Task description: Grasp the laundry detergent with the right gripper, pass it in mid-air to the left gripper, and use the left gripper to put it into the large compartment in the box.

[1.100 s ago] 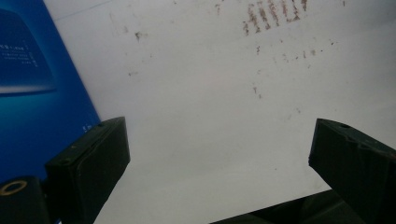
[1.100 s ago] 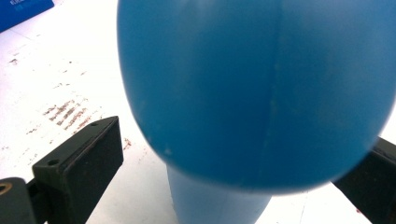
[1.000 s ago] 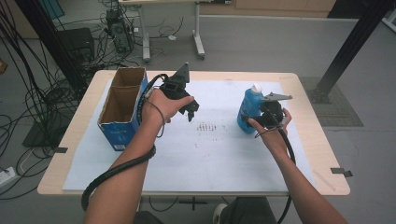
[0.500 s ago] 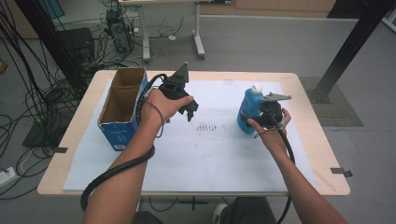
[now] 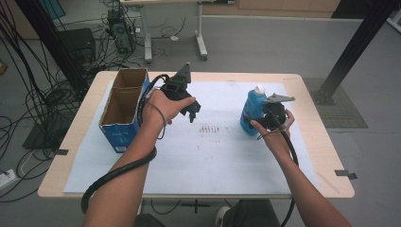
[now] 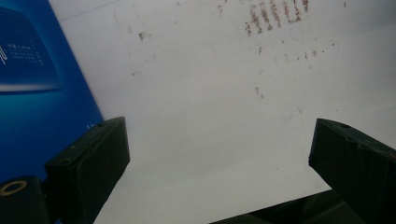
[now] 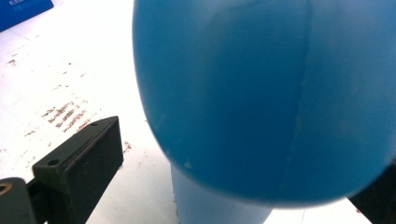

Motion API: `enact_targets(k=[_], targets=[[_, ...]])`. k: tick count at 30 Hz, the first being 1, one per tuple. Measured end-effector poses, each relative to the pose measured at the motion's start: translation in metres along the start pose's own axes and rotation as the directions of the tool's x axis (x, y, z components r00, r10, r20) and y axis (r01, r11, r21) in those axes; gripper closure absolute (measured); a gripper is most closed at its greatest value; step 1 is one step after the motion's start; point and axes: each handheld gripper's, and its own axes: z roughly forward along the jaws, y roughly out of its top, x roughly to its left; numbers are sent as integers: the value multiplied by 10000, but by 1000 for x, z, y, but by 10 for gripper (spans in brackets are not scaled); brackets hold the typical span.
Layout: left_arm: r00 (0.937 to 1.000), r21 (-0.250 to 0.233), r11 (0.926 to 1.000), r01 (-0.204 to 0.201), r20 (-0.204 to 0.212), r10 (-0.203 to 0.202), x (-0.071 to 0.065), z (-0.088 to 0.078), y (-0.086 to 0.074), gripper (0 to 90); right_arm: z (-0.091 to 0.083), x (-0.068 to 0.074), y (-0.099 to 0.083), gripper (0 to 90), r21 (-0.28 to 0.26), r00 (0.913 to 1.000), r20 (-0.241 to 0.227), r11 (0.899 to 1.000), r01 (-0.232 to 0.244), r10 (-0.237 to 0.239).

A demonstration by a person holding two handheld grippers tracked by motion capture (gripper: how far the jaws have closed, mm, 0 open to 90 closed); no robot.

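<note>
Blue bottle (image 5: 249,112), white cap, upright on table (image 5: 312,142); right gripper (image 5: 257,122) jaws spread around it. Left gripper (image 5: 190,112) released, beside open blue carton (image 5: 119,113).

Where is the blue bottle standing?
In the high view, the blue bottle stands upright on the white sheet at the table's right side, right against the right tool.

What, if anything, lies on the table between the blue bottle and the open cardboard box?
Nothing rests on the white sheet between the blue bottle and the cardboard box. Above that stretch, though, the left gripper is held beside the box, open and empty.
</note>
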Motion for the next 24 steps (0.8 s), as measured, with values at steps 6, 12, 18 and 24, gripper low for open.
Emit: enact_targets(k=[6, 12, 18, 24], targets=[[10000, -15, 10000, 25, -11, -25, 1, 0, 0, 56, 0, 0, 0, 18, -13, 10000, 41, 10000, -26, 26], [10000, -40, 10000, 32, -8, -32, 0, -1, 0, 56, 0, 0, 0, 18, -47, 10000, 38, 10000, -22, 22], [10000, 6, 10000, -3, -48, 3, 0, 0, 0, 56, 0, 0, 0, 19, -27, 10000, 81, 10000, -53, 53], [10000, 27, 10000, -11, -96, 12, 0, 0, -1, 56, 1, 0, 0, 19, -11, 9999, 86, 10000, -97, 97]])
